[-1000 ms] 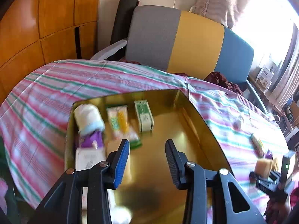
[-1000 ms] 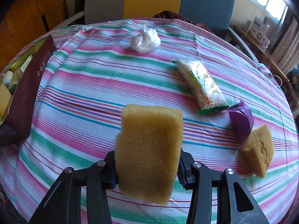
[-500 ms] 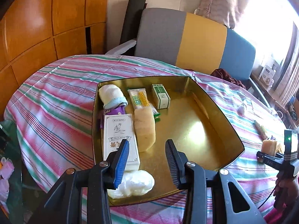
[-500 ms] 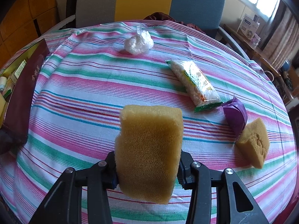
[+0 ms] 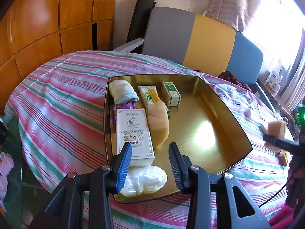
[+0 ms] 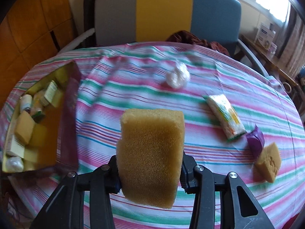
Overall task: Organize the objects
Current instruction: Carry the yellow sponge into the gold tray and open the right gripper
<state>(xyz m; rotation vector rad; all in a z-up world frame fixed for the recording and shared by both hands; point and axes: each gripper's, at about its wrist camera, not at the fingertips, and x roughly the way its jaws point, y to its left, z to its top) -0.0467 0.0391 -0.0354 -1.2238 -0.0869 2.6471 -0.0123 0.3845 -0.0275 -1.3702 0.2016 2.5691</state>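
sponge [image 6: 150, 156]: soft, light, squashy; pinched low across its sides, hanging above the striped cloth, right of the tray [image 6: 66, 114]
right gripper [image 6: 149, 168]: clamped on sponge
left gripper [image 5: 150, 163]: jaws apart, empty, over tray's near edge
grip tip: squeeze mid-body, it deforms

Gold tray [image 5: 225, 118]: glossy metal, mirror-like glare. Sponge [image 6: 150, 156]: porous, rough yellow foam. Tabletop [image 6: 133, 95]: matt striped cloth. White box [image 5: 133, 133]: smooth card. Bag [image 5: 144, 179]: crinkled clear plastic. Wall panels [image 5: 47, 19]: polished wood.
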